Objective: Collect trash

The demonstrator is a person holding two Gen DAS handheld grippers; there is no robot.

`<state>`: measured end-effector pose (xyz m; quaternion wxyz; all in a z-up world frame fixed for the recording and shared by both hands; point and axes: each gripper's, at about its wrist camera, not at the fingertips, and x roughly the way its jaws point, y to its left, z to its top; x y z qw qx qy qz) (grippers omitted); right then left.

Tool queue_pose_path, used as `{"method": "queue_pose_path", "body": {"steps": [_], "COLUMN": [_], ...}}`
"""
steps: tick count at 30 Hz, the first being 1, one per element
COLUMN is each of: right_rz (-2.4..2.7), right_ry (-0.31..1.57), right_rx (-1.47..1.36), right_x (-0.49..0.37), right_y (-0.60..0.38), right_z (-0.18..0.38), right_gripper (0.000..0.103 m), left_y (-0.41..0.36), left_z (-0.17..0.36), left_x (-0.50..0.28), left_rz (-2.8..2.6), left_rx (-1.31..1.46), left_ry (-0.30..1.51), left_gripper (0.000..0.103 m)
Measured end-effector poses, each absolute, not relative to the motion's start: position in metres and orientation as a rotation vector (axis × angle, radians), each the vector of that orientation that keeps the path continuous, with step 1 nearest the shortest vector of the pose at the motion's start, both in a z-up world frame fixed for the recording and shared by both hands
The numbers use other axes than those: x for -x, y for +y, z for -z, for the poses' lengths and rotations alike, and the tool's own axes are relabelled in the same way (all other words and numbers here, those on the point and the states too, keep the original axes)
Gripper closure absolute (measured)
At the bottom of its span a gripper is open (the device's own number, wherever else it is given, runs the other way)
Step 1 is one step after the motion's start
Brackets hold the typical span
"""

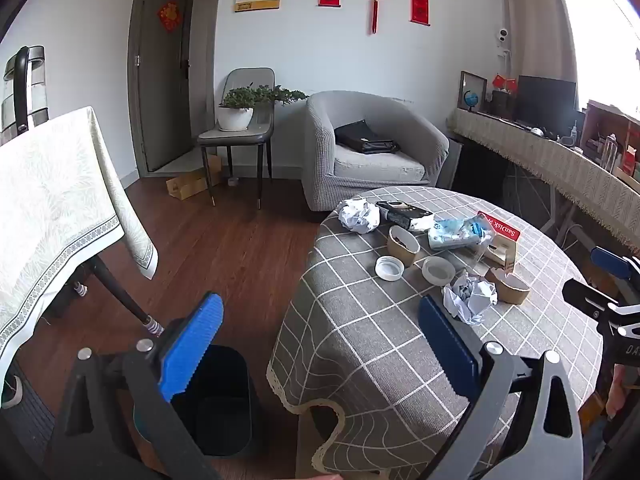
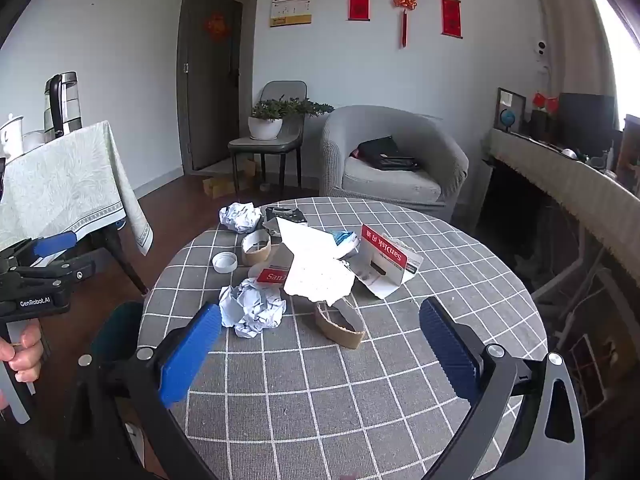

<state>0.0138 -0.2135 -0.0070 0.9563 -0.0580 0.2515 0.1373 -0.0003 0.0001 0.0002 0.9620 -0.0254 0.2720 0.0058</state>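
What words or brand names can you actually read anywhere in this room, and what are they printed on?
"SanDisk": red and white card packaging on the round table, upside down.
"San...": second red card piece, partly covered by torn white paper.
"GenRobot.AI": body of the left gripper.
"DA...": cut-off lettering on the right gripper.
Wall calendar, red hanging scrolls and red door decoration: too small or blurred to read.

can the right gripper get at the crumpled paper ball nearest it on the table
Probably yes: the right gripper is open, and the crumpled paper ball lies uncovered just ahead by its left finger, with only bare tablecloth between.
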Motion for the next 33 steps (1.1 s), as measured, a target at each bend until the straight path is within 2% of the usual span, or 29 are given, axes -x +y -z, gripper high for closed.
{"method": "queue_pose_path", "body": {"steps": [33], "right_rz": [-0.281], "right_ry": [0.512], "right_rx": [0.122], "right_x": [-0.016], "right_y": [-0.212], "right_z": [0.010], "right_gripper": [0.003], "left_y": [0.006], "left_z": [0.004], "left_x": [0.001], "left_rz": [-0.010], "left_rx": [0.051], "left_ry": [0.558], "left_gripper": [0.003]}}
